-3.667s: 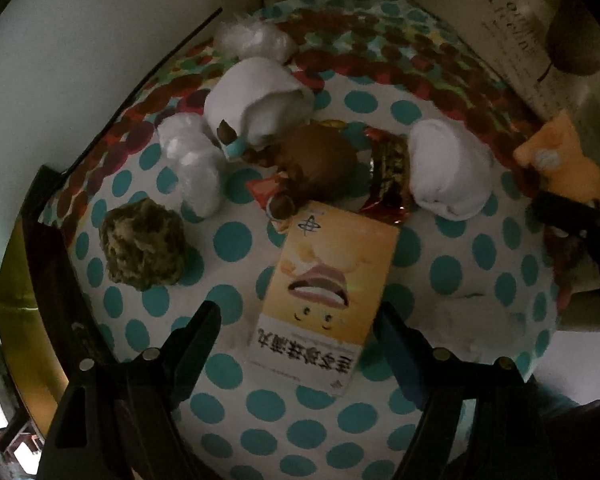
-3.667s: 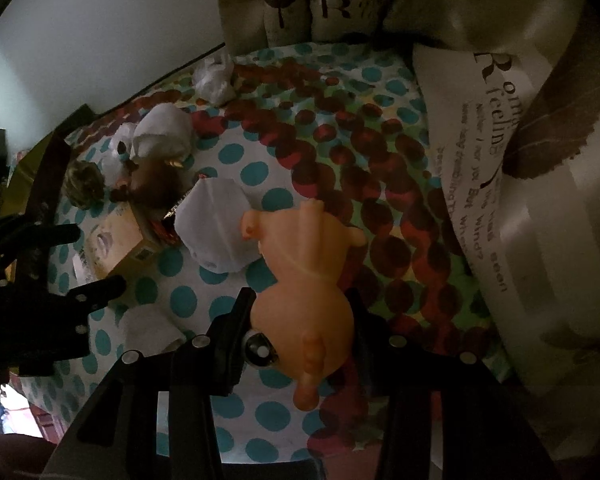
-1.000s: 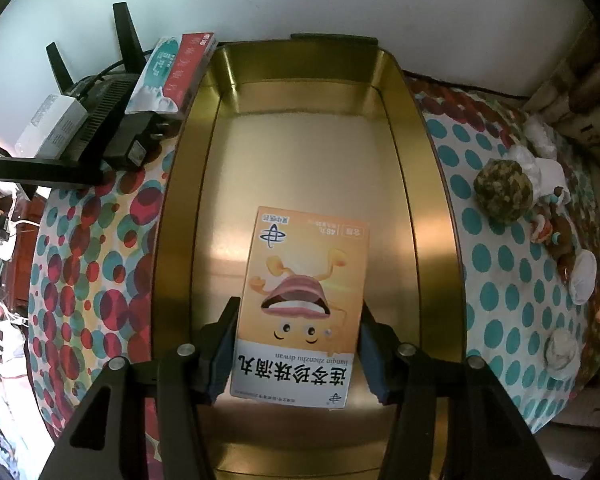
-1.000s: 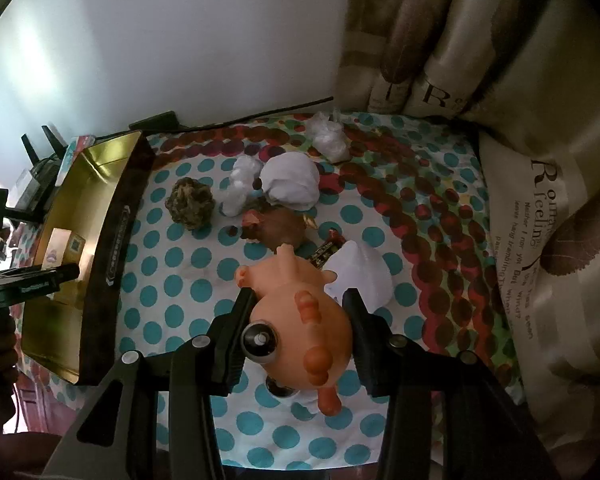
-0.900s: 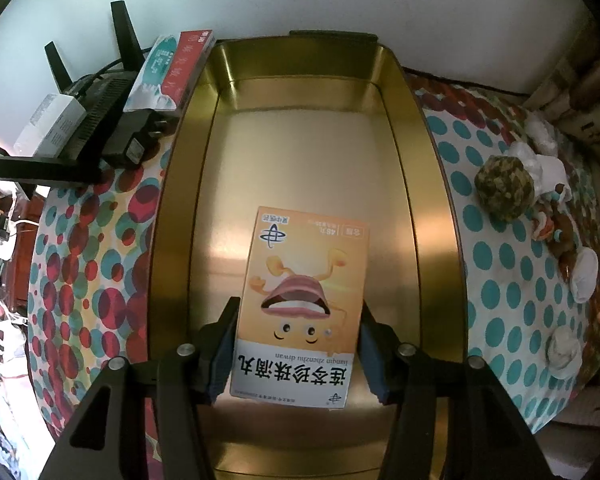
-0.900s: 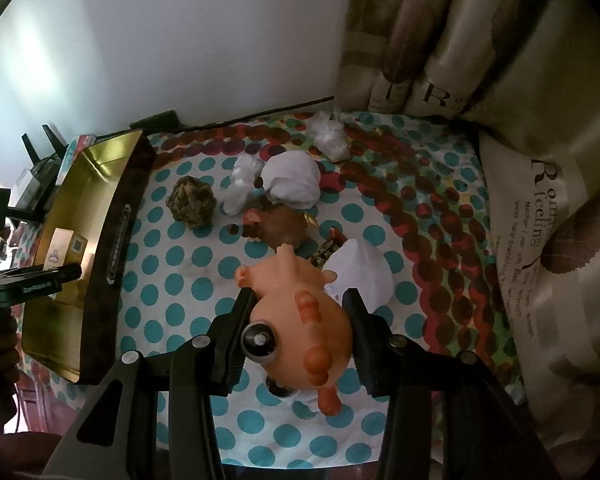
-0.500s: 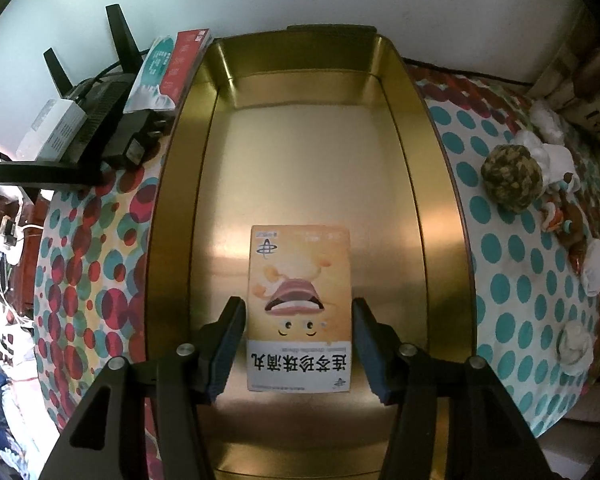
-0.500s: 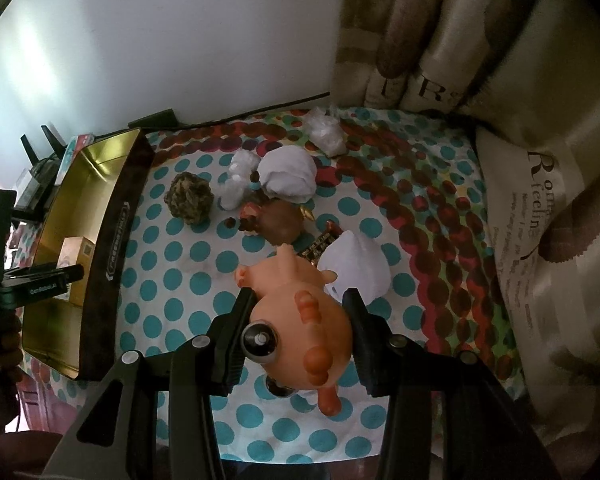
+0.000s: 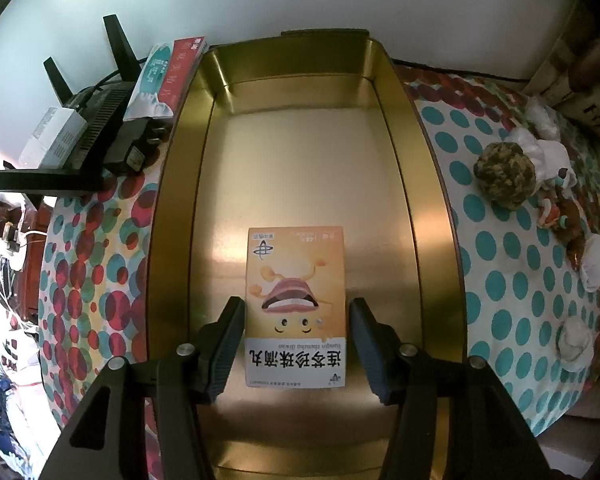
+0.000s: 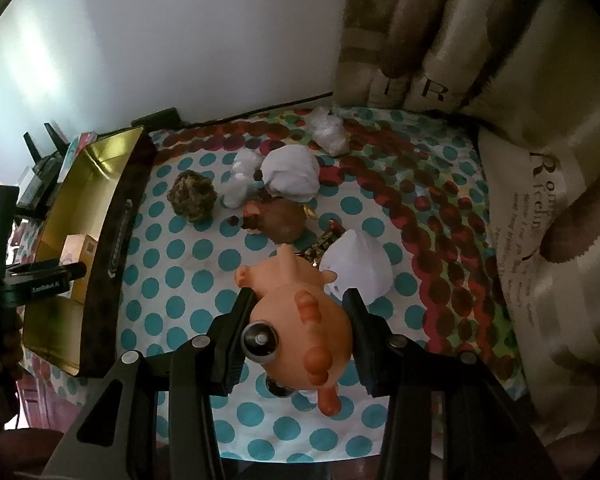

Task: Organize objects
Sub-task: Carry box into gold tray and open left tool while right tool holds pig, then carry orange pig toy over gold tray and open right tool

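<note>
- Gold metal tray (image 9: 436,240) sits at the left of the polka-dot table (image 9: 500,288), and in it lies a small orange box (image 9: 296,304), flat on the tray floor near the close end.
- Left tool (image 9: 296,344) hangs over the box with its jaws spread to either side; a thin gap shows at each pad, so the box appears let go rather than pinched.
- Cardboard of this kind looks light and stiff; a judgement only, but it should be taken across its two long edges, since the broad printed face would dent under pressure.
- Further right on the table, loose things wait: a mottled ball (image 10: 192,196), a brown toy (image 10: 280,220), and white bundles (image 10: 292,178), lying close together, some touching.
- Pink pig (image 10: 300,320) sits between the jaws of the right tool (image 10: 300,320), which pinches its round body from both sides, held above the table.
- Rubbery and hollow by its look, the pig is likely light, soft and a little slippery; the widest part of the belly, where the pads now press, seems the safest hold, as the legs and tail would bend away.
- Squeezed hard, it may deform and pop out; a gentle, even grip looks wiser for the trip to the tray.
- Beige curtain (image 10: 520,120) closes the scene at far right.
</note>
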A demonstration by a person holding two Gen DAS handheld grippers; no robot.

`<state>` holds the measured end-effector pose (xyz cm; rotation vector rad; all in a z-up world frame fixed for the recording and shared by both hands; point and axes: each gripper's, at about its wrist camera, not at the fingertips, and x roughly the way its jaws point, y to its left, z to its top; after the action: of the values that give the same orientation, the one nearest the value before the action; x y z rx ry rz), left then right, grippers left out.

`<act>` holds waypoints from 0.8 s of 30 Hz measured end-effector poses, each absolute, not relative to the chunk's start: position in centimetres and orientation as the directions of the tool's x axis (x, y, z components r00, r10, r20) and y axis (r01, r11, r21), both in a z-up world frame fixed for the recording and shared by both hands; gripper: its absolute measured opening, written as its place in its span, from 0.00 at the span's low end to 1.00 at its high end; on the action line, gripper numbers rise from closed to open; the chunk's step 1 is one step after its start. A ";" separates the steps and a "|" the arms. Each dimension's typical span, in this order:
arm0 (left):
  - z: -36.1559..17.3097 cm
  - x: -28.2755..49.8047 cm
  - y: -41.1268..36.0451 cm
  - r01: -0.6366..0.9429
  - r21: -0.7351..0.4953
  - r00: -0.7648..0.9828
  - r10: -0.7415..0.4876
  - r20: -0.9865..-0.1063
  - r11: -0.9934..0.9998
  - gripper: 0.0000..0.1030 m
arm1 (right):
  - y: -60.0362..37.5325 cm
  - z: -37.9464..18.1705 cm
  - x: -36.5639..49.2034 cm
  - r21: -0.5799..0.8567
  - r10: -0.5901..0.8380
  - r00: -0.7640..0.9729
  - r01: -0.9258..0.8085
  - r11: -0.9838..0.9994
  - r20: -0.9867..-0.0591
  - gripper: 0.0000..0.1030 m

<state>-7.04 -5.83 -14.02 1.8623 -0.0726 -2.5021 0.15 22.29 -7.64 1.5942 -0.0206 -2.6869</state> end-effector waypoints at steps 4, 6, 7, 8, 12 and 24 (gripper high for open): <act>-13.4 -6.6 -5.9 -0.012 0.050 -0.298 -0.044 -0.954 -0.999 0.54 | 21.4 -7.6 -0.1 0.017 -0.032 -0.479 0.035 -0.999 -0.877 0.41; -13.0 -6.2 -6.0 -0.008 0.049 -0.302 -0.044 -0.952 -0.999 0.54 | 20.8 -7.6 -0.5 0.015 -0.039 -0.478 0.055 -0.998 -0.878 0.41; -12.8 -6.1 -6.2 -0.004 0.048 -0.304 -0.044 -0.952 -0.999 0.54 | 20.4 -7.6 -0.6 0.015 -0.046 -0.478 0.068 -0.998 -0.877 0.40; -12.6 -5.9 -6.4 -0.001 0.045 -0.306 -0.042 -0.951 -0.999 0.54 | 19.9 -7.6 -0.7 0.015 -0.053 -0.476 0.085 -0.996 -0.878 0.40; -11.5 -4.7 -7.2 0.023 0.047 -0.329 -0.051 -0.943 -0.999 0.54 | 18.0 -7.8 -1.1 0.015 -0.087 -0.470 0.155 -0.988 -0.878 0.40; -8.2 -1.1 -10.1 0.120 0.057 -0.396 -0.101 -0.913 -0.991 0.54 | 9.5 -7.7 -3.0 0.055 -0.250 -0.426 0.420 -0.906 -0.870 0.40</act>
<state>-1.06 -10.10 -8.21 1.6455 0.0271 -2.5195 -2.99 9.45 -7.72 1.3907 0.2382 -2.3491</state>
